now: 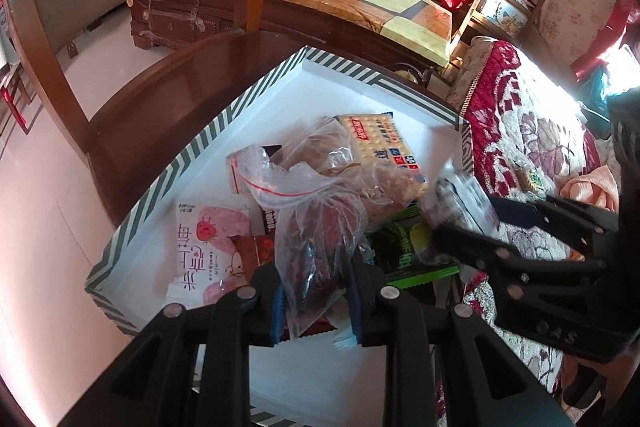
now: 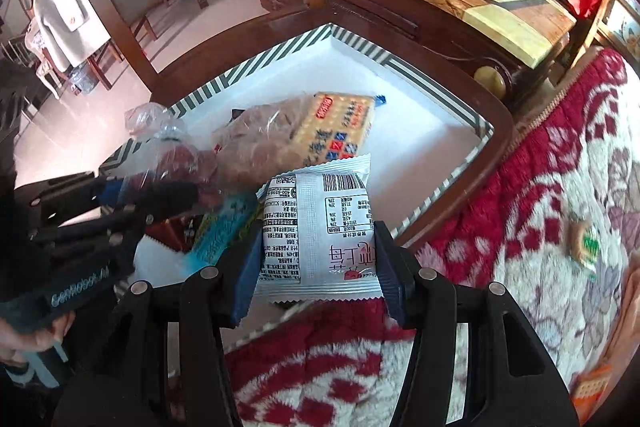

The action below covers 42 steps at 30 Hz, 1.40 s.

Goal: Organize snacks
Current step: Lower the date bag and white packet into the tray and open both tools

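Note:
A white box with a striped rim point(image 1: 224, 119) point(image 2: 248, 67) stands on a wooden chair seat and holds several snack packs. My left gripper point(image 1: 318, 279) is shut on a clear zip bag of dark red dried fruit point(image 1: 320, 227), held over the box's near corner. In the right wrist view, the left gripper point(image 2: 160, 189) comes in from the left with the bag point(image 2: 176, 155). My right gripper point(image 2: 318, 247) is shut on a white snack packet with a barcode point(image 2: 320, 215), held above the box's near edge. The right gripper point(image 1: 466, 217) and its blurred packet point(image 1: 460, 191) also show in the left wrist view.
Inside the box lie a yellow cracker pack point(image 1: 380, 143) point(image 2: 340, 131), a clear bag of brown snacks point(image 1: 320, 155), a pink strawberry packet point(image 1: 208, 247) and a green packet point(image 1: 408, 247). A red and white floral blanket point(image 2: 520, 207) borders the box, with a small biscuit pack point(image 2: 584, 243) on it.

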### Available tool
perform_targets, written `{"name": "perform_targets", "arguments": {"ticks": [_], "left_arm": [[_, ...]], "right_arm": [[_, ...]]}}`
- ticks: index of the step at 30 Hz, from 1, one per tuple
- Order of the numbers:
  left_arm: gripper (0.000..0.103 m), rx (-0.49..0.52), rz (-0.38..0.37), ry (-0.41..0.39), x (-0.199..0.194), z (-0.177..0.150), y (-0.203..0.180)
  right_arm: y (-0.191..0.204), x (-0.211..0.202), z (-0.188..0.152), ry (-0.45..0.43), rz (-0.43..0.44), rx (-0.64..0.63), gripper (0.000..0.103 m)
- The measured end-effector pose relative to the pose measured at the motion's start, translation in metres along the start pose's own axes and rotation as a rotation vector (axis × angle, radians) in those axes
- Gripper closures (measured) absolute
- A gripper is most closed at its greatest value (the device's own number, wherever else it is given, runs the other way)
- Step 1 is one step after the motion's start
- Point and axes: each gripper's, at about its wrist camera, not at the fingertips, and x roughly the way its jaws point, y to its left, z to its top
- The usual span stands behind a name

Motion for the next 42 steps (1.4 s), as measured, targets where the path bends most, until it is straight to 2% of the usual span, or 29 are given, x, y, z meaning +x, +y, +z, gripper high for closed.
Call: {"name": "perform_targets", "arguments": {"ticks": [11, 19, 21, 24, 26, 32, 37, 42], "left_arm": [[0.076, -0.007, 0.006, 0.007, 0.004, 0.000, 0.004], [0.075, -0.011, 0.023, 0.011, 0.005, -0.001, 0.003], [0.072, -0.013, 0.025, 0.015, 0.005, -0.001, 0.003], [0.062, -0.019, 0.033, 0.019, 0.006, -0.001, 0.005], [0.052, -0.028, 0.039, 0.020, 0.006, -0.001, 0.006], [0.035, -0.032, 0.057, 0.011, 0.004, -0.002, 0.004], [0.033, -0.019, 0.079, 0.002, 0.000, -0.002, 0.002], [0.030, -0.008, 0.094, -0.010, -0.008, -0.003, 0.002]], "right_arm": [[-0.003, 0.027, 0.028, 0.016, 0.014, 0.012, 0.051], [0.011, 0.037, 0.032, 0.028, 0.037, -0.017, 0.049], [0.011, 0.038, 0.032, 0.032, 0.027, -0.012, 0.046], [0.011, 0.038, 0.029, 0.044, 0.023, -0.003, 0.046], [0.009, 0.034, 0.027, 0.036, 0.006, 0.006, 0.046], [0.001, 0.023, 0.023, 0.009, -0.001, 0.039, 0.045], [0.000, 0.014, 0.020, -0.018, 0.035, 0.062, 0.045], [0.007, 0.010, 0.020, -0.016, 0.033, 0.048, 0.045]]}}
